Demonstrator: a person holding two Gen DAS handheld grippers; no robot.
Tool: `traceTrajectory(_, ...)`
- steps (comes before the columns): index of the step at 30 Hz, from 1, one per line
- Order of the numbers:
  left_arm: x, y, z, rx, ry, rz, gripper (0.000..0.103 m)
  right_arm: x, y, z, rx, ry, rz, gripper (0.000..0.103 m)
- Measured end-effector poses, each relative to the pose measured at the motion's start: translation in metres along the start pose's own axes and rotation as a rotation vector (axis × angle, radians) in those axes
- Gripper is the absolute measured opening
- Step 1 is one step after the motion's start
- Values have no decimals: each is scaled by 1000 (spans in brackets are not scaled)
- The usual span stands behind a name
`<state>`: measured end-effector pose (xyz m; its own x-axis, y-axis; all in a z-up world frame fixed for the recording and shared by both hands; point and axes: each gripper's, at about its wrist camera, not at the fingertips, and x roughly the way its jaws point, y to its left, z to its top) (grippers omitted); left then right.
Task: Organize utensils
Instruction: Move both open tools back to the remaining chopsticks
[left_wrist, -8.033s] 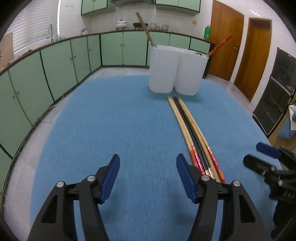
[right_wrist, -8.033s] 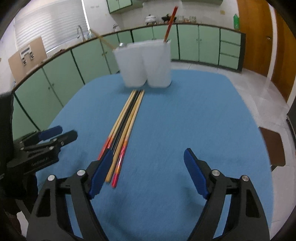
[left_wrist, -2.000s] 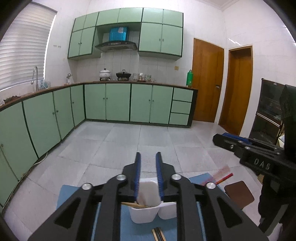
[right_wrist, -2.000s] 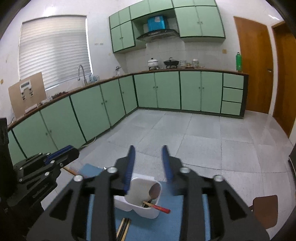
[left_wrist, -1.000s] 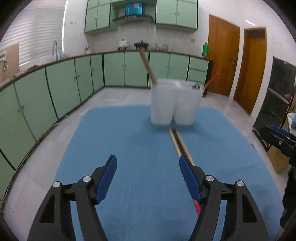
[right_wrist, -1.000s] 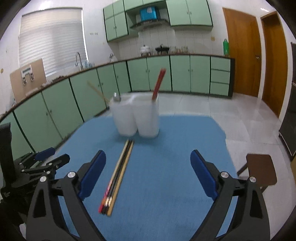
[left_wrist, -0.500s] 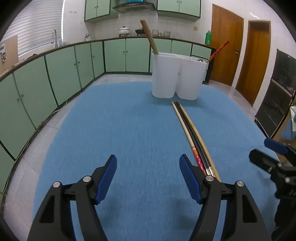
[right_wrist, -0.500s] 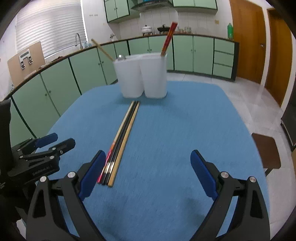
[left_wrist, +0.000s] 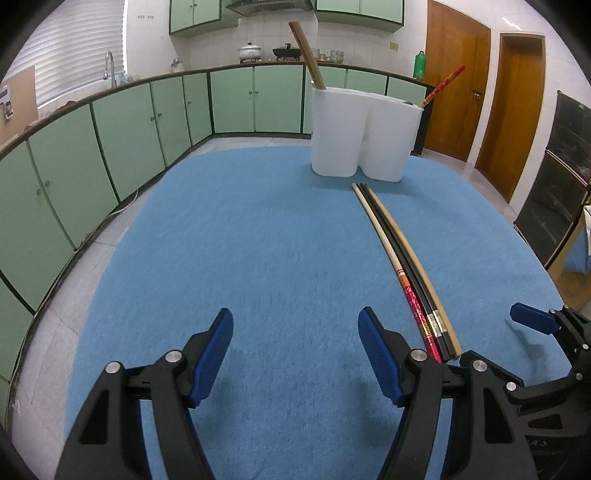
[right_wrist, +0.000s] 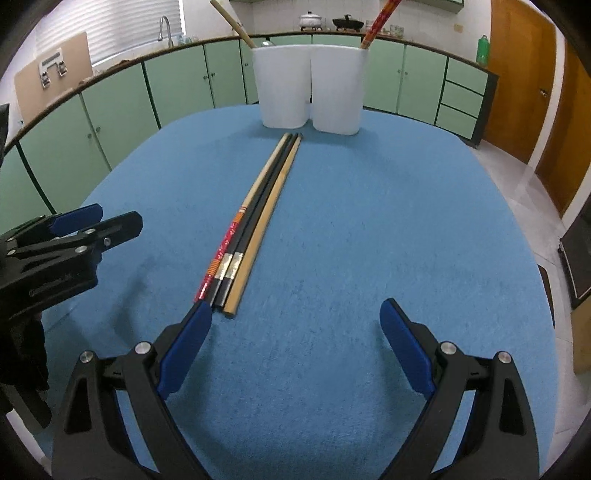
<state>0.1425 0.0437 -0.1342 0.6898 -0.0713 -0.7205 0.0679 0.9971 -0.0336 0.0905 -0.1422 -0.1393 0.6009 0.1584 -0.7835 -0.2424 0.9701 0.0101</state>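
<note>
Nearest the cameras, the left gripper (left_wrist: 295, 354) and the right gripper (right_wrist: 295, 347) both hang over the cloth with their blue-padded jaws spread wide and nothing between them. Just ahead of the right gripper's left pad lie the thick ends of the long thin chopsticks (right_wrist: 255, 218): a red-patterned one, black ones with a silver band, and a plain pale wooden one, laid side by side and touching, pointing away toward the holder. They look light, stiff and smooth, so they may roll or slip out of a loose pinch; taking one near its thicker, decorated end, across its width, seems the surest hold, and lifting one out of the tight bundle may drag its neighbours along.

They rest on a blue fuzzy cloth (left_wrist: 240, 258) covering a rounded table, which should give some grip against sliding. At the far edge stands the white plastic two-cup utensil holder (right_wrist: 310, 88), already holding a tan chopstick on one side and a red one on the other. Beyond are pale green kitchen cabinets (left_wrist: 122, 136), a sink tap, pots, and brown wooden doors (left_wrist: 458, 81).
</note>
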Motion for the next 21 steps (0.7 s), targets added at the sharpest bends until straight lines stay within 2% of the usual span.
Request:
traceTrajectory(5,4,1,-3,-4,13,-4,69,7,4,0,-20,35,-28,88)
traceTrajectory(10,5,2,-4,-10,17,-7,69,8,3,2,-20,33,-38,88)
traceTrajectory(17,5,3,-5,-16,20,-5,69,5,-17,1,26,22,-87,86)
traceTrajectory(21,5,3,-5,-16,21,-2,69,3,-23,1,50,5,-44,77)
